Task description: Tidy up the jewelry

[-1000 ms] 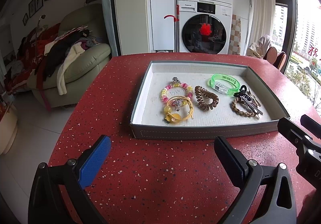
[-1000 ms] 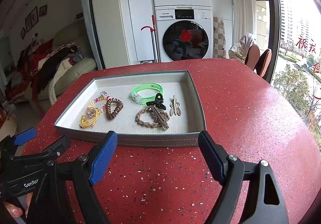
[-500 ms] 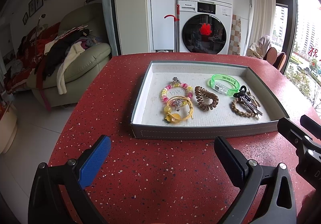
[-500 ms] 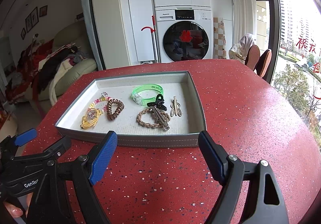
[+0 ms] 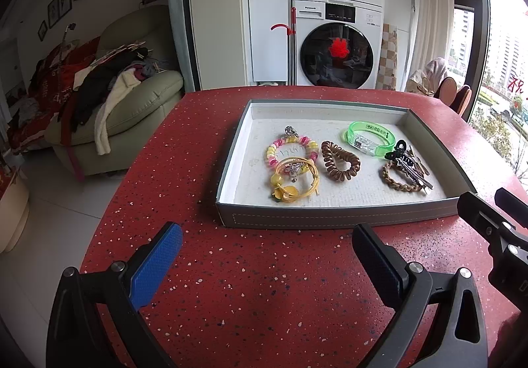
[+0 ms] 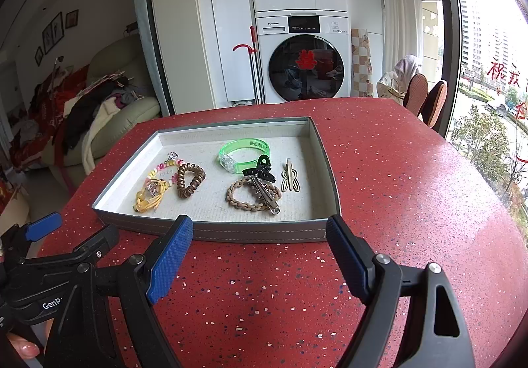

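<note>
A grey tray (image 5: 330, 219) (image 6: 257, 232) on the red table holds jewelry: a pink-yellow bead bracelet (image 5: 292, 150), a yellow cord bracelet (image 5: 295, 181) (image 6: 148, 195), a brown coil tie (image 5: 340, 165) (image 6: 189, 178), a green bangle (image 5: 371, 137) (image 6: 244, 155), a braided bracelet (image 5: 397, 180) (image 6: 244, 199) with clips lying on it, and a gold clip (image 6: 289, 179). My left gripper (image 5: 267, 257) is open and empty in front of the tray. My right gripper (image 6: 259, 256) is open and empty, at the tray's near edge.
The red speckled table (image 5: 264, 285) reaches left to its rounded edge. A sofa piled with clothes (image 5: 109, 104) stands at the left. Stacked washing machines (image 5: 336, 48) are behind. Chairs (image 6: 425, 101) and a window are at the right.
Both views have shifted very slightly; the grippers stay open and the jewelry has not moved.
</note>
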### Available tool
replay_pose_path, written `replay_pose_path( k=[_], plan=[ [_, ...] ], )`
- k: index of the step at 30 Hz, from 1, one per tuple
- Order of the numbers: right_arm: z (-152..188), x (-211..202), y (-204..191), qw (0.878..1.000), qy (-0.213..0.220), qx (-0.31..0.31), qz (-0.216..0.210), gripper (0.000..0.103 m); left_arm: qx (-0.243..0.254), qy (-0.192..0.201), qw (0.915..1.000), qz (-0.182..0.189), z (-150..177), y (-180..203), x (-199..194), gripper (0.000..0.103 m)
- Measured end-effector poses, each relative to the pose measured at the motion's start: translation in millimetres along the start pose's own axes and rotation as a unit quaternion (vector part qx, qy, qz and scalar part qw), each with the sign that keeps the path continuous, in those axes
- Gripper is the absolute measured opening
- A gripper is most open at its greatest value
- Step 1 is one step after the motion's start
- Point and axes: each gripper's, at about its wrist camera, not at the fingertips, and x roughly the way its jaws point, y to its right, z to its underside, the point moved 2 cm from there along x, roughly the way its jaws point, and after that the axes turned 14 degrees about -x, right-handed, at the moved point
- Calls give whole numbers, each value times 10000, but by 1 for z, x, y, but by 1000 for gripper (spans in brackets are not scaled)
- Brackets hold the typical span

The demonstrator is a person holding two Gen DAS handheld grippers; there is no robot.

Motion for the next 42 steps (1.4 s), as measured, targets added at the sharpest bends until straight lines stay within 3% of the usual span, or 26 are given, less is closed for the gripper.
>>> replay_pose_path(
  k=[42],
  plan=[
    [-4,-1,-3,10000,21,8,-4,85,-24,5,10000,14,0,0,-5,103]
  ],
)
